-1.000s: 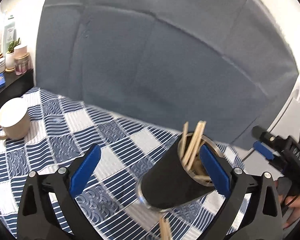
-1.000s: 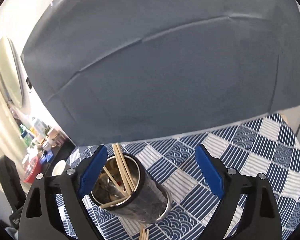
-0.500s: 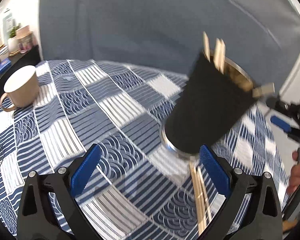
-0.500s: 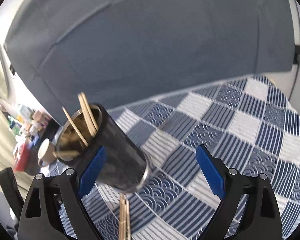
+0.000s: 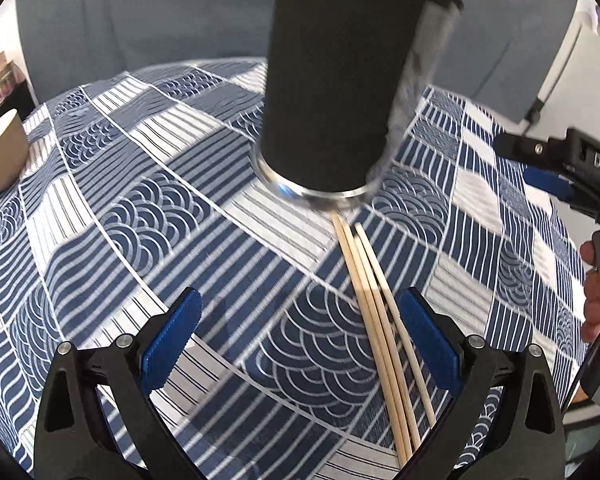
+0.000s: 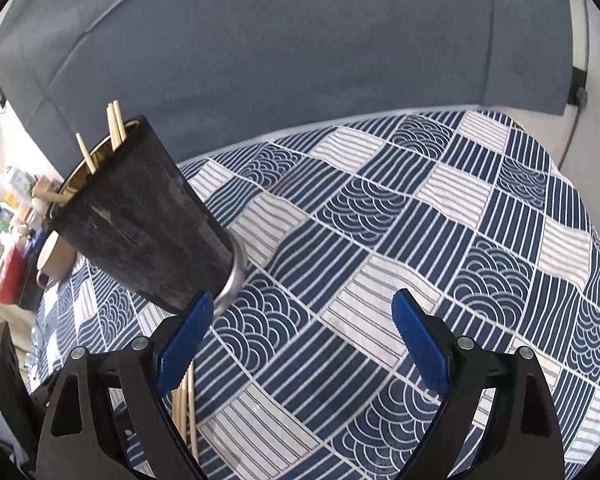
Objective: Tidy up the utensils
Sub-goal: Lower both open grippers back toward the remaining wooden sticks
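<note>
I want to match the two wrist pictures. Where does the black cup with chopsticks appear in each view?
Left wrist: the black cup stands at top centre, above the loose chopsticks.
Right wrist: the black cup is at middle left, leaning left, beside the left blue pad.
Shared landmark: the beige mug at the left edge.

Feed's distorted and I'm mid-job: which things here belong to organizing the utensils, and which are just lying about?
Job:
- black holder cup with chopsticks inside
- loose chopsticks on the tablecloth
- left hand-held gripper, open
- right hand-held gripper, open

Lying about:
- beige mug
- shelf clutter
</note>
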